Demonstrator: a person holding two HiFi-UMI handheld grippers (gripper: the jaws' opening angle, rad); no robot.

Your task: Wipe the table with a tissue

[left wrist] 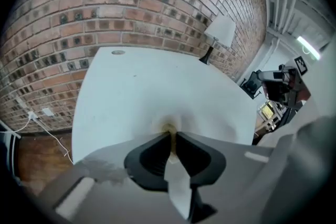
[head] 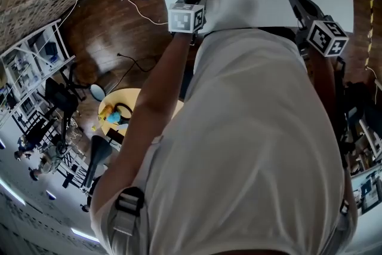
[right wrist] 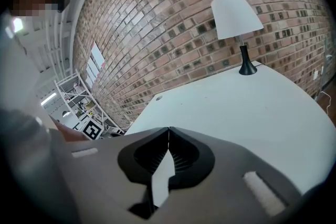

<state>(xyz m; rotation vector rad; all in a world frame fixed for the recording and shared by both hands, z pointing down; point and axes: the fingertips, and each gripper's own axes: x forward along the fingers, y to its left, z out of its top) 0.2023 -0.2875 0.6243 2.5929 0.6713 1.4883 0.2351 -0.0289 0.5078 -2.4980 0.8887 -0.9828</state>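
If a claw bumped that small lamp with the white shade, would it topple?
Probably: the white-shaded lamp has a wide shade on a thin black stem and small base, so it looks top-heavy. Pushed low, it might slide on the smooth white table instead.

White flat counter (left wrist: 131,92): plain, no pattern. Red-brown brick wall (left wrist: 105,2) at 12 o'clock, with scattered darker bricks. Table lamp (right wrist: 237,16): white shade, black stem. Left claw (left wrist: 171,136) and right claw (right wrist: 168,131): matte black. Crumpled white tissue (left wrist: 169,127): yellowish-brown at the tip. Marker cube (head: 187,18): black squares on white.

Left hand-held gripper (left wrist: 171,137) clamped, right (right wrist: 168,130) shut
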